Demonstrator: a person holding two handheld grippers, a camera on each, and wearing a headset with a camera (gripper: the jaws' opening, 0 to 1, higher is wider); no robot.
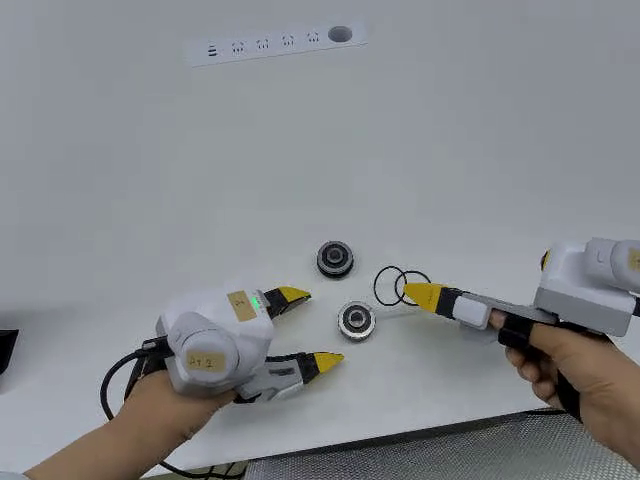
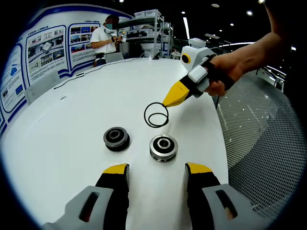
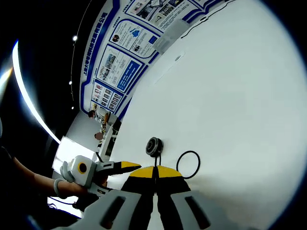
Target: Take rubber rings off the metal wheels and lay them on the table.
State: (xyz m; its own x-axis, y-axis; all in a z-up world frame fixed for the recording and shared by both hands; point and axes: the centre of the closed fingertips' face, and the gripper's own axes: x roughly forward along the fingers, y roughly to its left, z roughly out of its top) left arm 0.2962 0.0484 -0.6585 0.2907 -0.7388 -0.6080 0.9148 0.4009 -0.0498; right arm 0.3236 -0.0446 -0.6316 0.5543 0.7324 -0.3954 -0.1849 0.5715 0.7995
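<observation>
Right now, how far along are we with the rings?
Two rubber rings lie overlapping on the table, and the silver wheel looks bare. The right tongs are shut beside the rings and the left tongs are open, both empty. The darker wheel appears to carry its ring: left to do.

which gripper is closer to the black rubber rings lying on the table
Right. The right gripper has its shut tip right at the edge of the rubber rings. The left gripper is open, with the silver wheel between it and them.

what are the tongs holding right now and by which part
Nothing. The left tongs are open and empty; the right tongs are shut, with the rubber rings lying beside their tip.
</observation>
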